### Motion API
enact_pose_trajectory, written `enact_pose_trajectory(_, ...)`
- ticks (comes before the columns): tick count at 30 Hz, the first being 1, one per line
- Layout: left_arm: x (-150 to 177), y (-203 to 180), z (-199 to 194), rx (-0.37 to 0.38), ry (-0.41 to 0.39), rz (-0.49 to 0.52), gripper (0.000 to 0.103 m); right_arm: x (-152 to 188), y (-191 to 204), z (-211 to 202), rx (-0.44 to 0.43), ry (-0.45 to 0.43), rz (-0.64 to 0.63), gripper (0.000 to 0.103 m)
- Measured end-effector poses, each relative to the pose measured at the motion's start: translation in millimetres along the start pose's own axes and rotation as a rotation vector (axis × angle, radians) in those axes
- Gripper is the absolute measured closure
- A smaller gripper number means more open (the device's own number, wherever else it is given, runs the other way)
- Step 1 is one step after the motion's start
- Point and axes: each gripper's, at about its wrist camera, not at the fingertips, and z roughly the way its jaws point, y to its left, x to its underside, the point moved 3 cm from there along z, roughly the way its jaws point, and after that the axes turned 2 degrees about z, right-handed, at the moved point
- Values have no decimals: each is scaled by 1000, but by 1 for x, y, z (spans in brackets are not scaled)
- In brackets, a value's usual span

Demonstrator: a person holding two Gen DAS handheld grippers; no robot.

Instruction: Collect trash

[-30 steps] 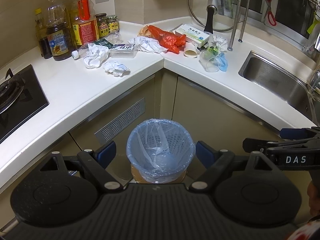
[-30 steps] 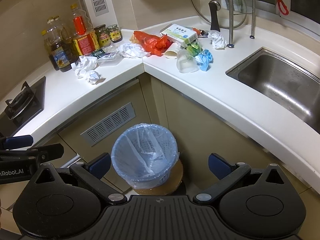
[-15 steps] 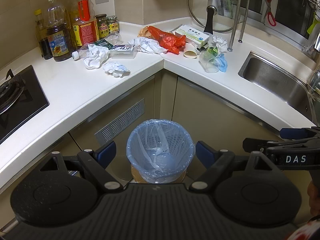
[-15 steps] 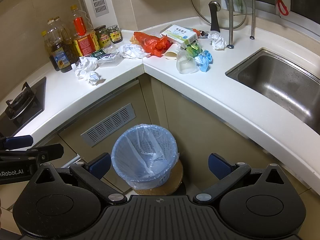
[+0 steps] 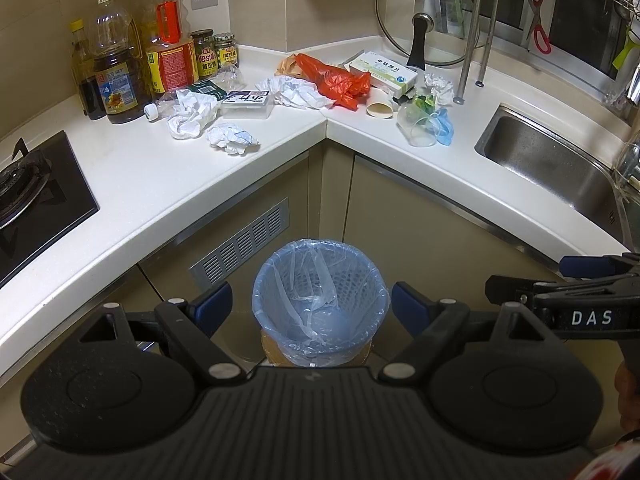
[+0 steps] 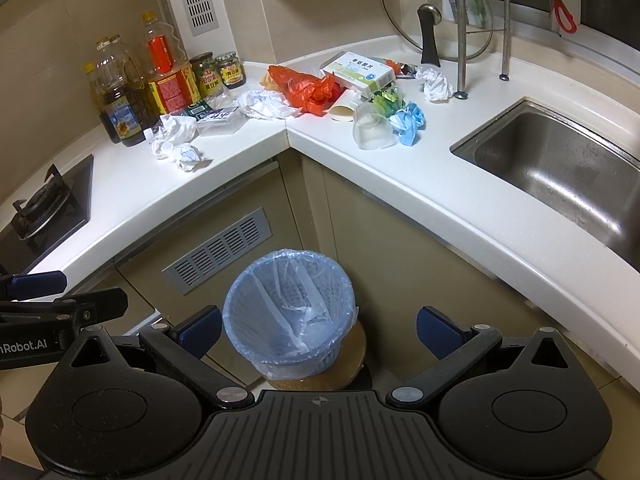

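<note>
A bin with a blue liner (image 5: 320,300) (image 6: 289,312) stands on the floor below the counter corner. Trash lies in the corner of the white counter (image 5: 160,184): crumpled paper (image 5: 232,138) (image 6: 185,155), a red plastic bag (image 5: 336,80) (image 6: 310,88), a white medicine box (image 5: 384,70) (image 6: 358,70), a paper cup (image 5: 379,107), a clear plastic cup (image 5: 418,130) (image 6: 372,130) and a blue glove (image 6: 408,122). My left gripper (image 5: 310,304) and my right gripper (image 6: 318,330) both hover open above the bin, holding nothing.
Oil and sauce bottles (image 5: 116,76) and jars (image 5: 204,56) stand at the back left. A gas hob (image 5: 28,192) is at the left, a steel sink (image 6: 560,168) at the right. A glass lid (image 5: 424,20) leans behind the trash.
</note>
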Motion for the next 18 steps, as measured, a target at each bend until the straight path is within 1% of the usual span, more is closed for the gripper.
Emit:
enact_pose_trajectory(14,1,0,0,-1,-1,-1,18,0,0,0,1,-1,-1,0)
enact_pose_trajectory(15,-7,-7,1,0,-1,-1,18,0,0,0,1,-1,-1,0)
enact_pose_trajectory(18,-7,-7,1,0,-1,-1,18,0,-1,1,1,-1,-1,0)
